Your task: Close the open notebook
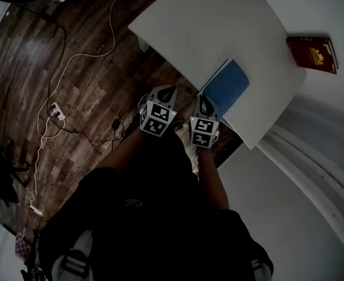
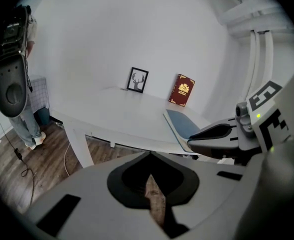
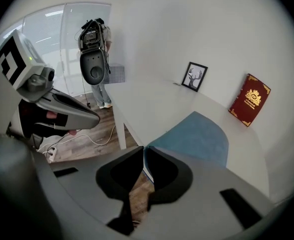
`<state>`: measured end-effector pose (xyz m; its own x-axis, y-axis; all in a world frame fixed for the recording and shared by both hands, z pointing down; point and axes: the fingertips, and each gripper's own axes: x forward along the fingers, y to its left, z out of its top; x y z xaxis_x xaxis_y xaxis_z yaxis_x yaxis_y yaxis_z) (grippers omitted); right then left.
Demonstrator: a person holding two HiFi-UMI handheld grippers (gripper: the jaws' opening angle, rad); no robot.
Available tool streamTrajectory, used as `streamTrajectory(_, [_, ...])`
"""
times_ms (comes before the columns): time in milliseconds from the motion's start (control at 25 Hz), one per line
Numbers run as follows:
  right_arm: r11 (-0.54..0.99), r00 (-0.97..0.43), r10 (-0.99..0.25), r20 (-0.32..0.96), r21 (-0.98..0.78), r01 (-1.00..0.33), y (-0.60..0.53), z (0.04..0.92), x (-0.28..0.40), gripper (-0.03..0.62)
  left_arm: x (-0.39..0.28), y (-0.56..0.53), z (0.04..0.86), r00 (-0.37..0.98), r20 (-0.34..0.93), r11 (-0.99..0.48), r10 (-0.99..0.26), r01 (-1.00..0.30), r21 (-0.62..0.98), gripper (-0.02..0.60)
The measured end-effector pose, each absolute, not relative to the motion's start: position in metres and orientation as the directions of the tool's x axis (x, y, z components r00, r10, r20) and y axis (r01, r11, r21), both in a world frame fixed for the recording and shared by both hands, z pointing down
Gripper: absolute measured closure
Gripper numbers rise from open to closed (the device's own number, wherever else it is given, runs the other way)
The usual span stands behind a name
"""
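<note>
A notebook (image 1: 227, 86) lies flat at the near edge of the white table (image 1: 207, 22), blue cover up, with a thin white page edge along its left side. It also shows in the left gripper view (image 2: 184, 124) and the right gripper view (image 3: 197, 139). My right gripper (image 1: 206, 104) (image 3: 141, 151) hangs just off the table's edge at the notebook's near corner, jaws together, nothing between them. My left gripper (image 1: 168, 91) (image 2: 149, 156) is beside it to the left, over the wooden floor, also shut and empty.
A dark red book (image 1: 312, 52) stands against the wall at the table's far side, with a small framed deer picture (image 2: 137, 80) to its left. Cables and a power strip (image 1: 56, 111) lie on the floor. A person (image 3: 99, 91) stands at the back.
</note>
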<state>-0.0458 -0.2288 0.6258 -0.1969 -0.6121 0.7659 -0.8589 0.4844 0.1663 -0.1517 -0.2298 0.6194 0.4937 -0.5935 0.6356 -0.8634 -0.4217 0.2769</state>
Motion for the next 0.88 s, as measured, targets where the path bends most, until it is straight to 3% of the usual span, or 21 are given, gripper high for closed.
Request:
streamTrajectory(320, [0.523, -0.171, -0.587, 0.791, 0.209, -0.826, -0.227, 0.629, -0.047, 0.542, -0.153, -0.229, 0.621, 0.49, 0.639, -0.416, -0.593, -0.866, 0.277, 0.581])
streamTrajectory(600, [0.524, -0.229, -0.563, 0.794, 0.128, -0.842, -0.22, 0.63, -0.058, 0.487, -0.157, -0.225, 0.618, 0.493, 0.639, -0.422, -0.591, -0.864, 0.276, 0.581])
streamTrajectory(880, [0.471, -0.286, -0.61, 0.739, 0.048, -0.881, -0.226, 0.608, -0.069, 0.487, -0.153, -0.225, 0.608, 0.52, 0.627, -0.466, -0.58, -0.843, 0.267, 0.581])
